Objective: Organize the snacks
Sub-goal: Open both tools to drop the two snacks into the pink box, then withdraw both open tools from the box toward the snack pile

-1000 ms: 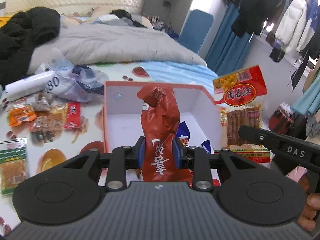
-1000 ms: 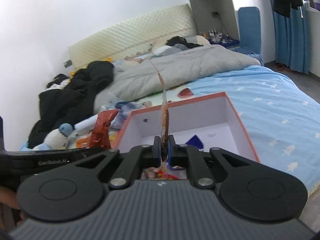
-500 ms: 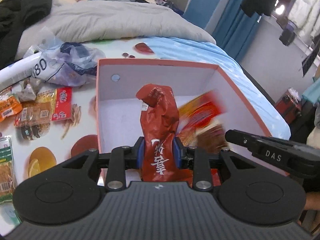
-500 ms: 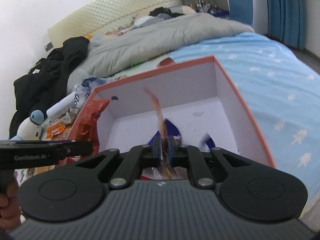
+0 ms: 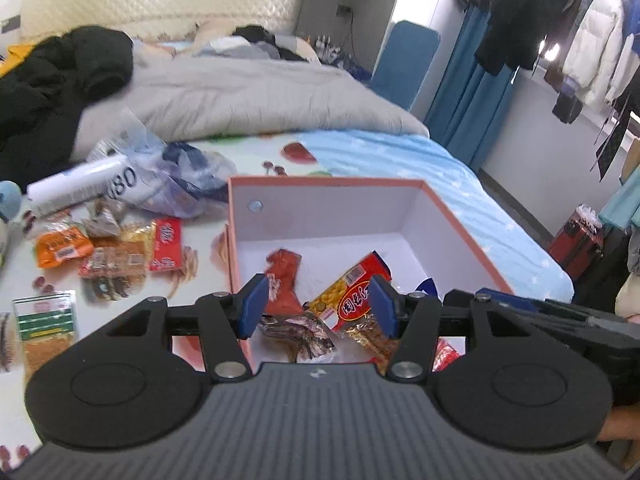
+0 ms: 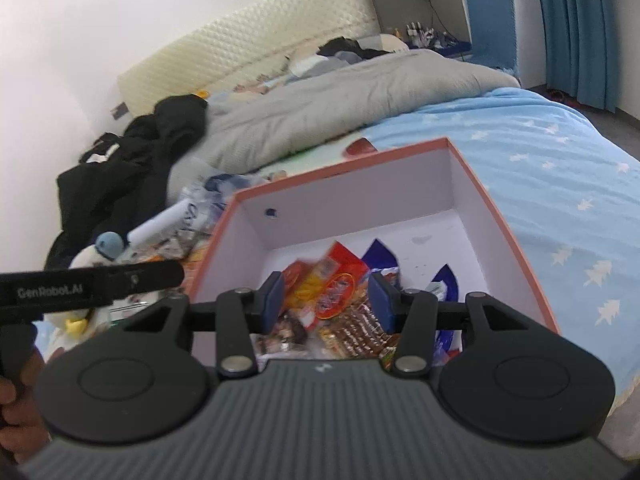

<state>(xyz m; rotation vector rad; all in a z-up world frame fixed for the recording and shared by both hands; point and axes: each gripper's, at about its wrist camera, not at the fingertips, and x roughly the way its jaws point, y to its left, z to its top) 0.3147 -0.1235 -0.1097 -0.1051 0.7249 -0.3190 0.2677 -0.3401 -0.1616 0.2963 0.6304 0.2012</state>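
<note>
Both packets have dropped into the box (image 5: 460, 216) on the bed (image 5: 440, 160), the dark red packet (image 5: 285, 280) beside the yellow-and-red packet (image 5: 352, 292), while left gripper (image 5: 318, 306) and right gripper (image 6: 326, 304) now hang spread apart, empty.

Right gripper (image 6: 326, 300) at lower centre, jaws spread apart, nothing between them. Just beyond it, pink-rimmed box (image 6: 506, 232) with white inside, on the bed. Inside: red and yellow snack packet (image 6: 334, 276), brown packets (image 6: 356, 332), blue packet (image 6: 380, 254). Left gripper (image 6: 92, 286) pokes in at left edge. Loose snacks (image 6: 168, 246) left of box. Grey duvet (image 6: 340, 116) upper centre.
</note>
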